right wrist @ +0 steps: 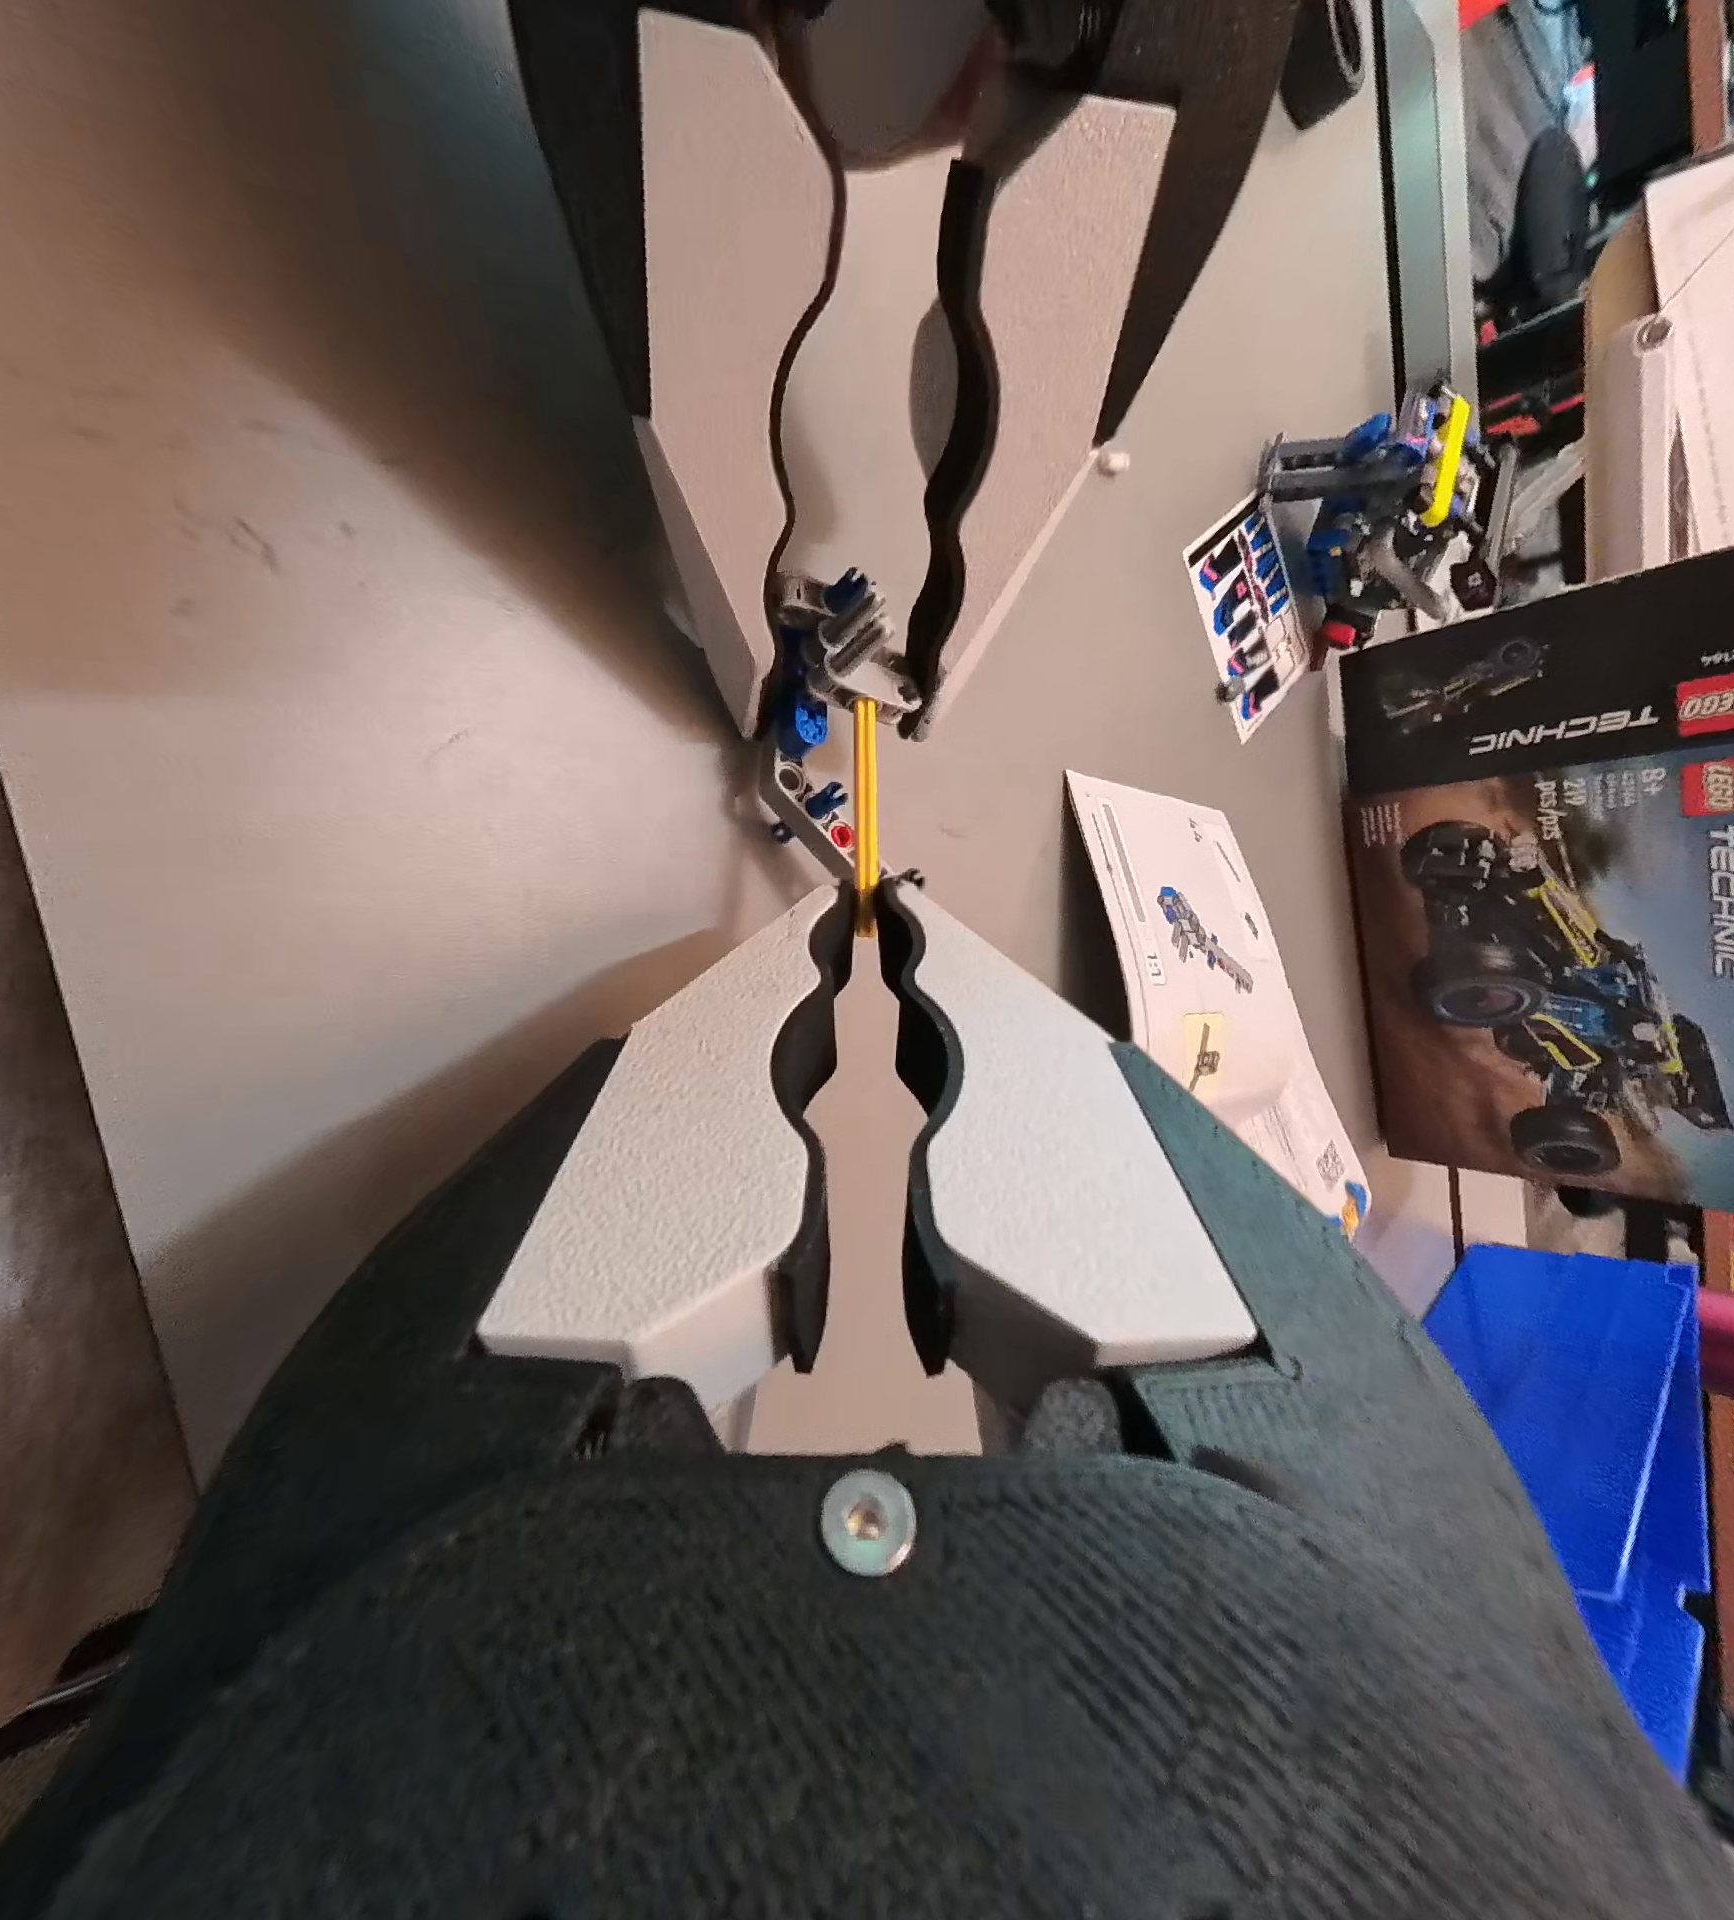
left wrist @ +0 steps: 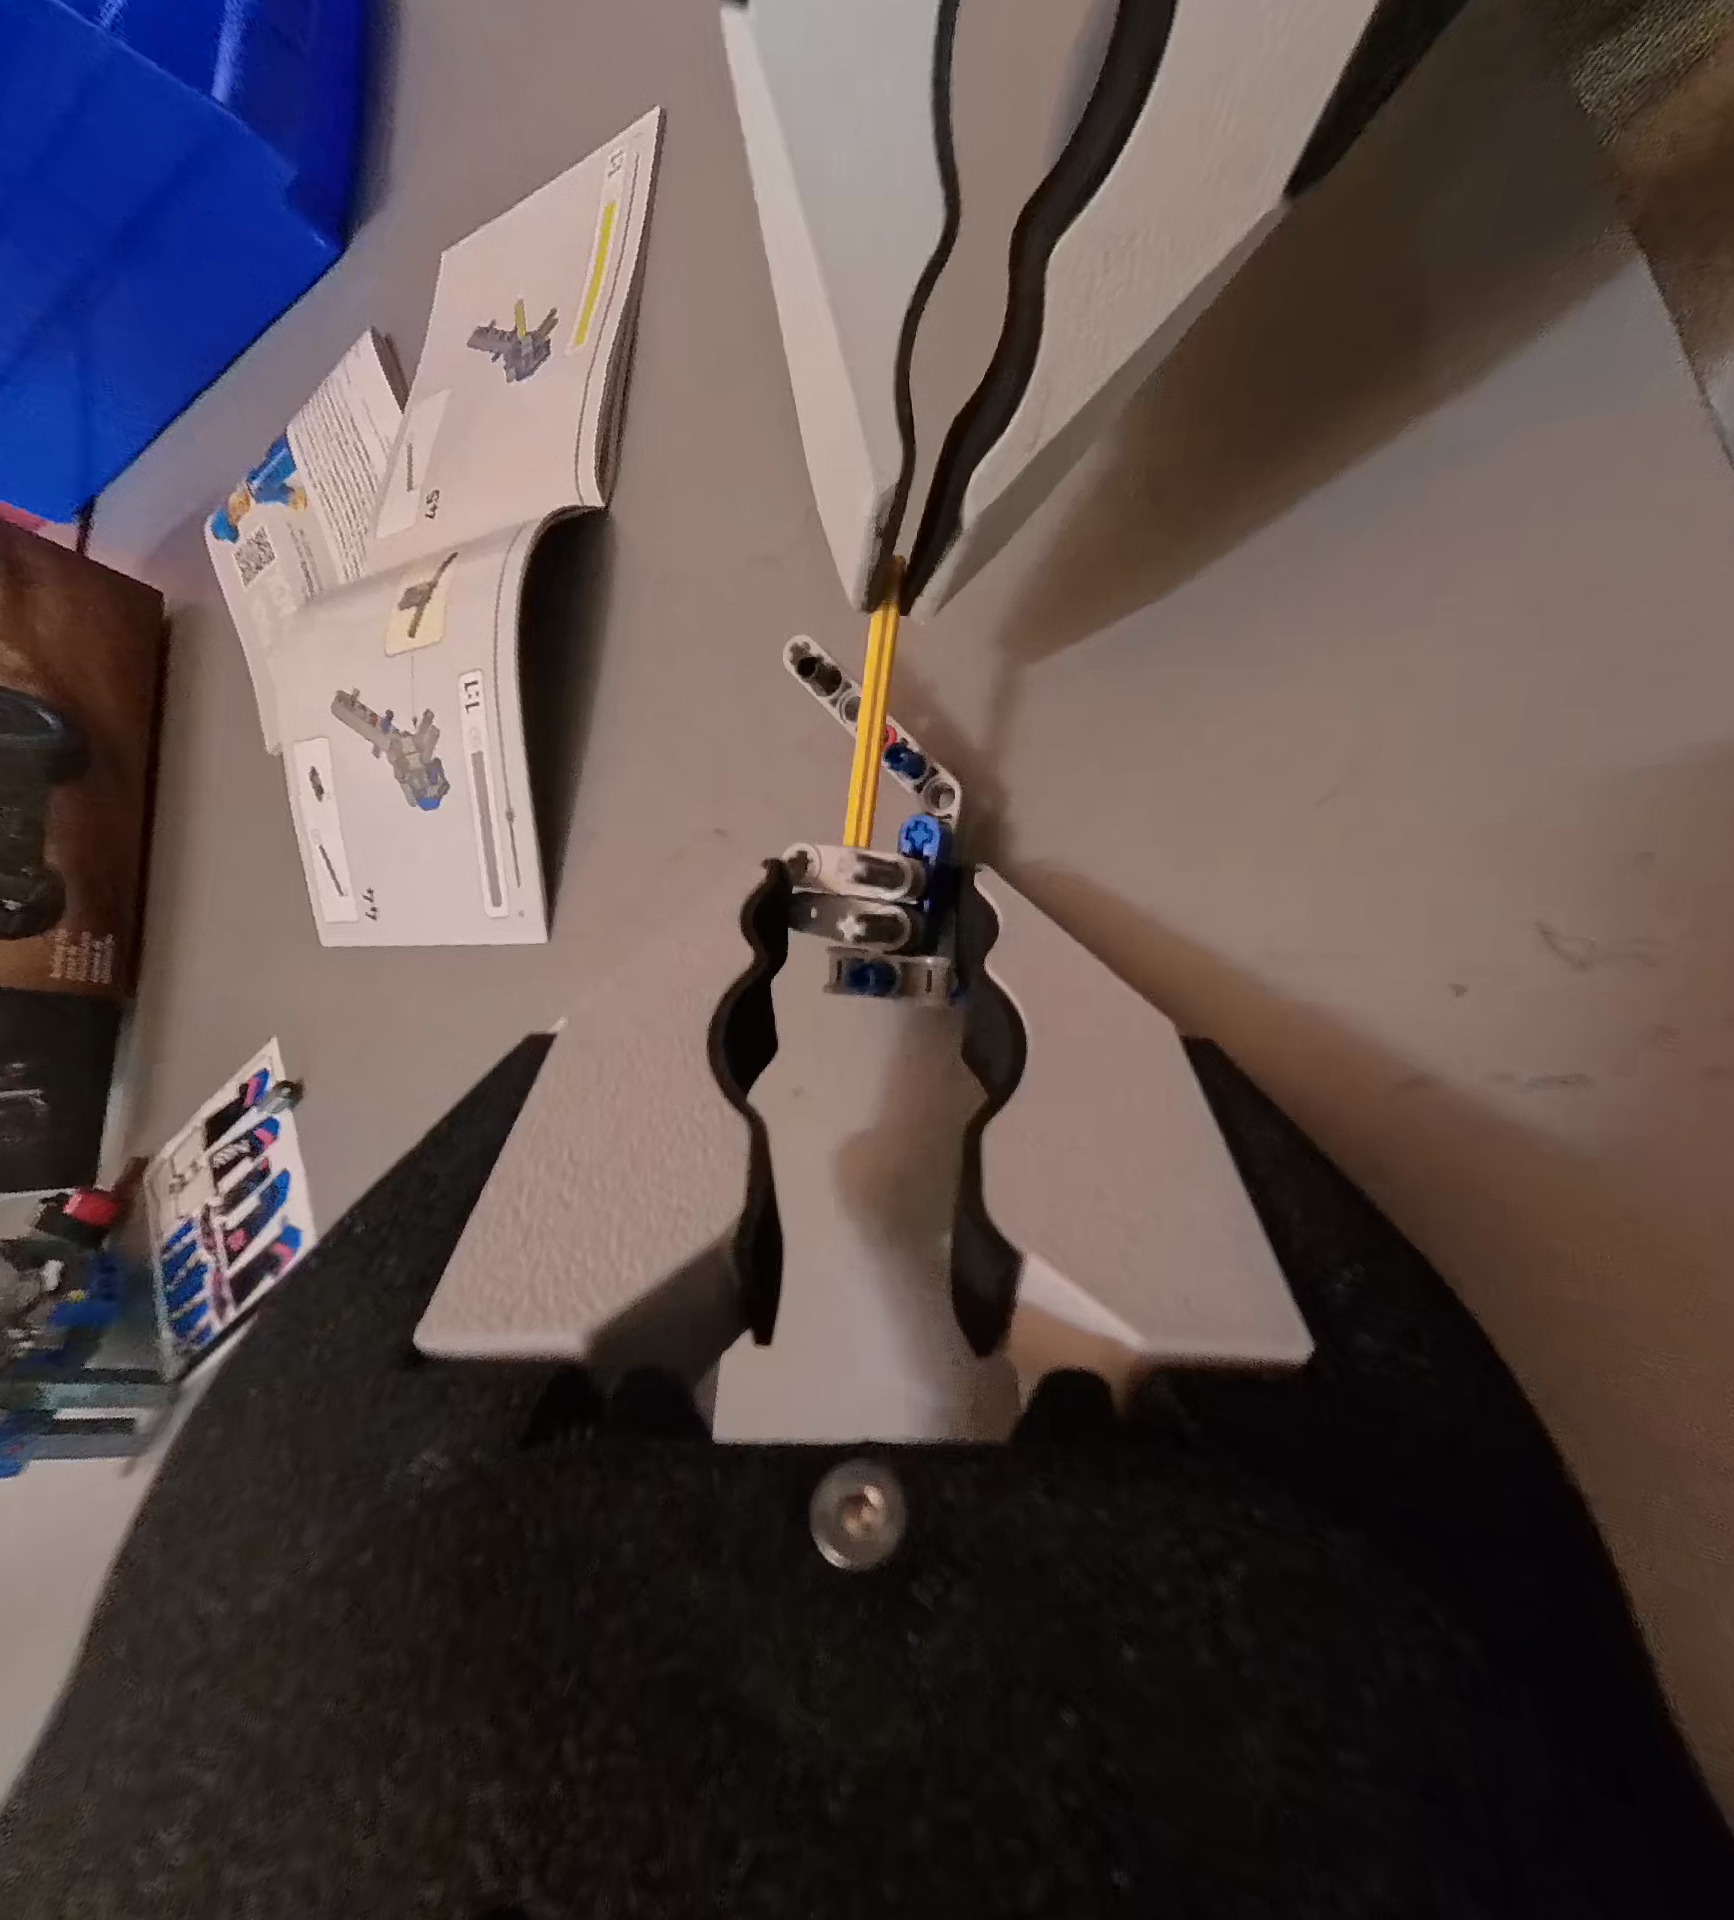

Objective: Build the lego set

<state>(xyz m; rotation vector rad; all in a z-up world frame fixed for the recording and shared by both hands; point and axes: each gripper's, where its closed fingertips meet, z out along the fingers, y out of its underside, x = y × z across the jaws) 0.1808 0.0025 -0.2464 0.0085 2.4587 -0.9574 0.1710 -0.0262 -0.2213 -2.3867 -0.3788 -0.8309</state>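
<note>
The left gripper [left wrist: 868,914] is clamping its wavy black pads onto a small grey-and-blue lego assembly [left wrist: 873,920], holding it above the grey table [left wrist: 1362,831]. A bent grey beam [left wrist: 873,727] with blue and red pins is sticking out from the far side of that assembly. Straight ahead, a thin yellow axle [left wrist: 873,727] is running from the top of the assembly to the right gripper [left wrist: 894,582], whose fingertips are pinching the axle's far end.

From the right wrist, the right gripper [right wrist: 868,914] is squeezing the axle [right wrist: 865,800] tight between its tips, and the rod is reaching forward into the assembly [right wrist: 837,644] that the left gripper [right wrist: 847,665] is gripping opposite.

Farther out on the table, the open instruction booklet [left wrist: 447,623] is lying flat, a sticker sheet [right wrist: 1247,613] is sitting beside a partly built blue and grey model [right wrist: 1393,520], the set's box [right wrist: 1569,914] is lying near them, and a blue bin [left wrist: 94,239] is sitting beyond the booklet.
</note>
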